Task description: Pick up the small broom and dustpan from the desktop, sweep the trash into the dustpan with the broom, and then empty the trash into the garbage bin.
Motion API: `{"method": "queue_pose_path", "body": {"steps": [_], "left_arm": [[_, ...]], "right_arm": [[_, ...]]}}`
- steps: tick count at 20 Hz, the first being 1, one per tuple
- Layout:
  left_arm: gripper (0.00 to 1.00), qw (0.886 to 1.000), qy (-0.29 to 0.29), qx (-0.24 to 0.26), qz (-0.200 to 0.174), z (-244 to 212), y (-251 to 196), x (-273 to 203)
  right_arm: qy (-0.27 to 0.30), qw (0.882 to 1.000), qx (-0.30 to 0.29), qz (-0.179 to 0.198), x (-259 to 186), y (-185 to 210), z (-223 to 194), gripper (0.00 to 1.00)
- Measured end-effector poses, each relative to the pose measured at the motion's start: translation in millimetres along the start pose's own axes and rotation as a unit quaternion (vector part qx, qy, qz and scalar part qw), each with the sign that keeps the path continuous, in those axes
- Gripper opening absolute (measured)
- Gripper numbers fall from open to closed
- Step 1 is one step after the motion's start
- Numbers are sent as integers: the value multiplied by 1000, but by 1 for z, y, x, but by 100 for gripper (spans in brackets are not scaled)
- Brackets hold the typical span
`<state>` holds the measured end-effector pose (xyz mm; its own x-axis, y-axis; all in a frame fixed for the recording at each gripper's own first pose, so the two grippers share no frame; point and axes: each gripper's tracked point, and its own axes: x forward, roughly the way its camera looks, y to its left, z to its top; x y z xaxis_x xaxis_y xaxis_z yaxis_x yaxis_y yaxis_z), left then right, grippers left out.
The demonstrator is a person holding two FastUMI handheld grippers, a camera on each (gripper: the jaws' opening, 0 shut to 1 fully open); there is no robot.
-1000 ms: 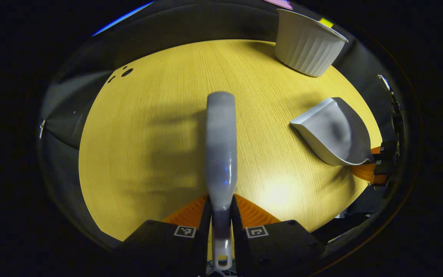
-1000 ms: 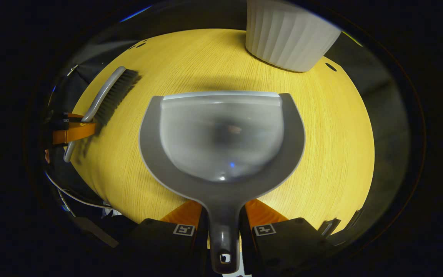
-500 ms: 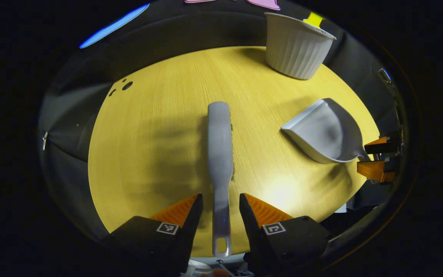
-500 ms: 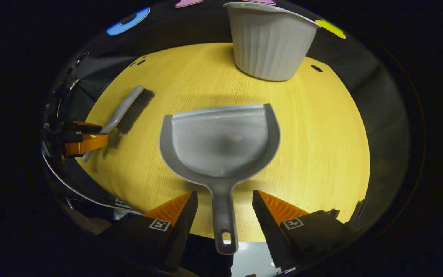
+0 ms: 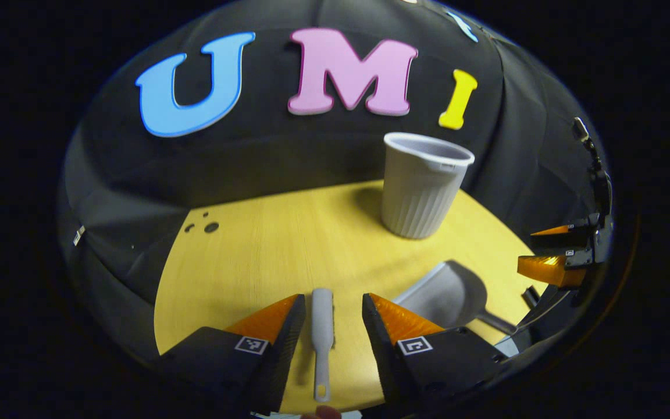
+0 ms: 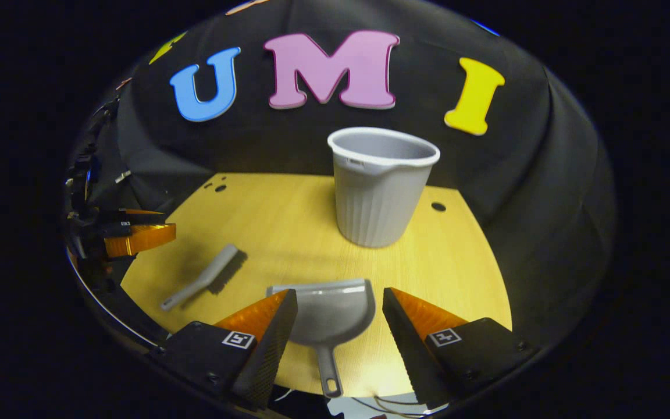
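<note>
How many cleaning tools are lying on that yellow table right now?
2. The small broom lies toward the left side of the table, and the dustpan lies near the front edge, in front of the garbage bin. Neither gripper holds one.

On the worktop (image 6: 463, 256) there is one broom (image 6: 204, 279), lying at about 8 o'clock in the right gripper view, one dustpan (image 6: 329, 311) at 6 o'clock, and one ribbed garbage bin (image 6: 381, 189) standing near the middle. Two grippers can be counted: the right gripper (image 6: 335, 317) with its jaws apart above the dustpan, and the left gripper (image 6: 137, 238) at 9 o'clock. The worktop has three small holes at 11 o'clock and one at 2 o'clock.
</note>
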<state>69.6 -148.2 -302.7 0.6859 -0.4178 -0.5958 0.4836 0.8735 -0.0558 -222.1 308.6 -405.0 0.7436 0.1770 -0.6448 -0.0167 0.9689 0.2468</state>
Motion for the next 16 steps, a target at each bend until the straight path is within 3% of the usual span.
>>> {"method": "queue_pose_path", "body": {"steps": [4,7,16], "left_arm": [[67,996,-88,16,7,55,-1,-22],[69,991,-131,10,2,80,-2,-35],[70,987,-159,5,5,104,0,-45]], "right_arm": [[-97,995,-21,7,-22,11,59,93],[-138,990,-34,-6,-39,12,91,94],[-189,981,-42,-30,-53,14,120,96]]}}
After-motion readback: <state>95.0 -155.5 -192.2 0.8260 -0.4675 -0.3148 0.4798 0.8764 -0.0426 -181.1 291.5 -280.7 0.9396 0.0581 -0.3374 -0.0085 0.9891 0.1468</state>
